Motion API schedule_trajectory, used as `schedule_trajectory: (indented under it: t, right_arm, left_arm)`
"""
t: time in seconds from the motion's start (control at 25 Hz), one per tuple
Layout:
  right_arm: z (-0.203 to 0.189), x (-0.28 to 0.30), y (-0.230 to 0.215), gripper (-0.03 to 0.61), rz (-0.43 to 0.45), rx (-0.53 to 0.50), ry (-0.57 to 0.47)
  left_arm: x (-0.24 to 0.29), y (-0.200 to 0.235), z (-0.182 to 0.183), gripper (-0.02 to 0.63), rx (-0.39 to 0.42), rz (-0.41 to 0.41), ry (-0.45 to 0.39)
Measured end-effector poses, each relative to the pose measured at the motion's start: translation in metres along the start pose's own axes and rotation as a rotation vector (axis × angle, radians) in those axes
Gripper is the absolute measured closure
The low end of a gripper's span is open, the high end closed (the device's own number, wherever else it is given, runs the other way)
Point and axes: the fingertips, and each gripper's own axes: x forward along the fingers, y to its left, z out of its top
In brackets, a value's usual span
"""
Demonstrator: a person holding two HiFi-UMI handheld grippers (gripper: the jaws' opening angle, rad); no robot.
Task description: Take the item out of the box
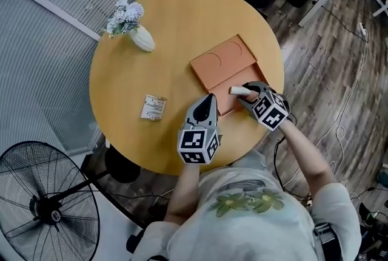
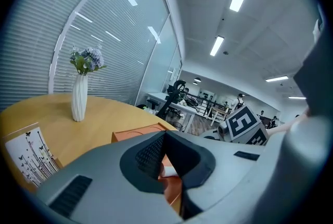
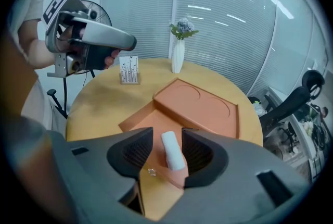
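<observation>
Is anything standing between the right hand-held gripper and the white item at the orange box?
Nothing visible. The white item already stands between the open jaws of the right hand-held gripper, over the opened orange box.

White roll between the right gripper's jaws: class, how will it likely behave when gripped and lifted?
The roll looks small beside the right gripper, so it is probably light. Its cylinder shape suggests it could roll away if dropped on the table. Its matt, soft-looking surface hints it may squash slightly rather than slip, though that is uncertain.
</observation>
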Motion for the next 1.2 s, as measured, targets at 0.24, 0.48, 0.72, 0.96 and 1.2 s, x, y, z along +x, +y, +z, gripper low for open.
schedule_trajectory:
  t: [0.24, 0.48, 0.72, 0.96, 1.2]
  right_arm:
    - [-0.011, 0.02, -0.001, 0.4, 0.03, -0.023, 0.059]
    - [-0.023, 0.036, -0.007, 0.4, 0.048, -0.038, 0.114]
    - [-0.034, 0.051, -0.007, 0.4, 0.071, -0.069, 0.172]
    - [-0.043, 0.06, -0.006, 0.4, 0.081, -0.086, 0.212]
    - [-0.05, 0.067, -0.009, 0.4, 0.078, -0.116, 0.249]
  left_arm:
    - [0.005, 0.008, -0.007, 0.611, -0.014, 0.007, 0.014]
    - [0.008, 0.014, -0.01, 0.612, -0.023, 0.016, 0.023]
    - [0.01, 0.018, -0.013, 0.611, -0.02, 0.017, 0.037]
    - [0.011, 0.019, -0.017, 0.611, -0.019, 0.017, 0.044]
    - [0.012, 0.021, -0.02, 0.612, -0.022, 0.016, 0.05]
